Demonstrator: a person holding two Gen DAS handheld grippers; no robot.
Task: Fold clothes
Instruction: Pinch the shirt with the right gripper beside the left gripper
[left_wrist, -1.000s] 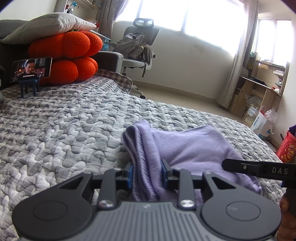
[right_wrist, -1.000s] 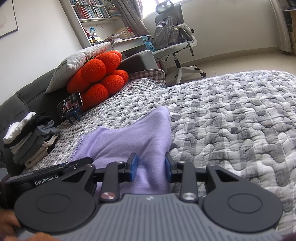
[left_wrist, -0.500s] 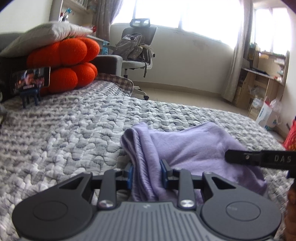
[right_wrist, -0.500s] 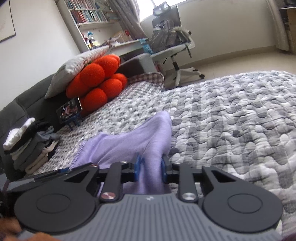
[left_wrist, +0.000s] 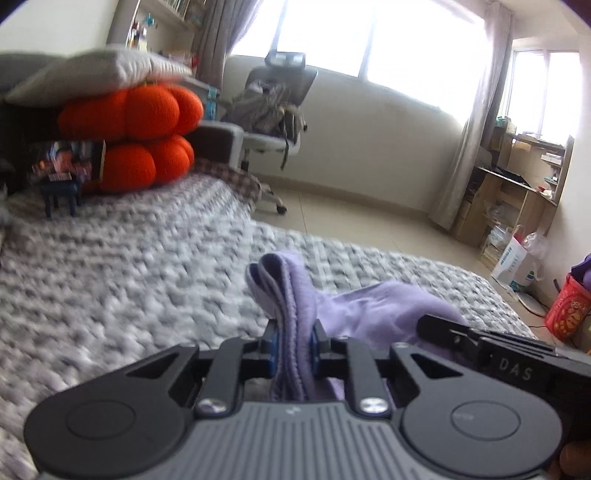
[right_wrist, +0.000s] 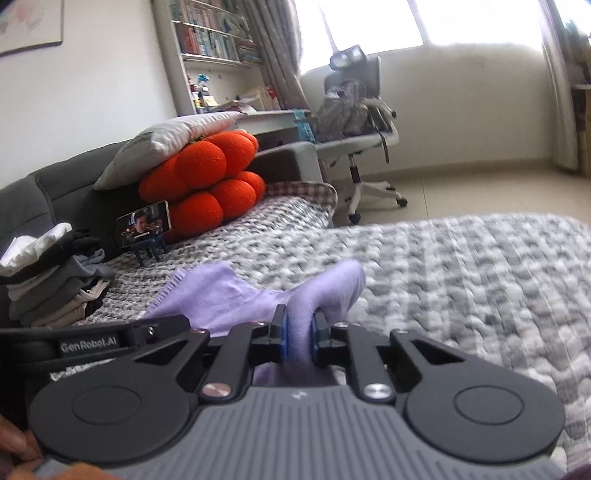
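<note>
We are pinching the lilac garment (left_wrist: 295, 314) at two bunched spots — left gripper (left_wrist: 293, 345) and right gripper (right_wrist: 298, 338) having just been closing, both clamping cloth — lifting it off the quilted bed (left_wrist: 129, 280), probably to spread it for folding.

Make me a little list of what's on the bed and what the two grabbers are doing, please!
surface: grey quilted bed cover
garment: purple cloth, bunched and partly raised off the bed
left gripper: fingers have just been closing, now pinching a folded edge of the cloth
right gripper: fingers have just been closing, now pinching another bunch of the cloth
folded pile: stack of clothes at the sofa end
also there: phone on a small stand, orange cushion, white pillow on top
</note>
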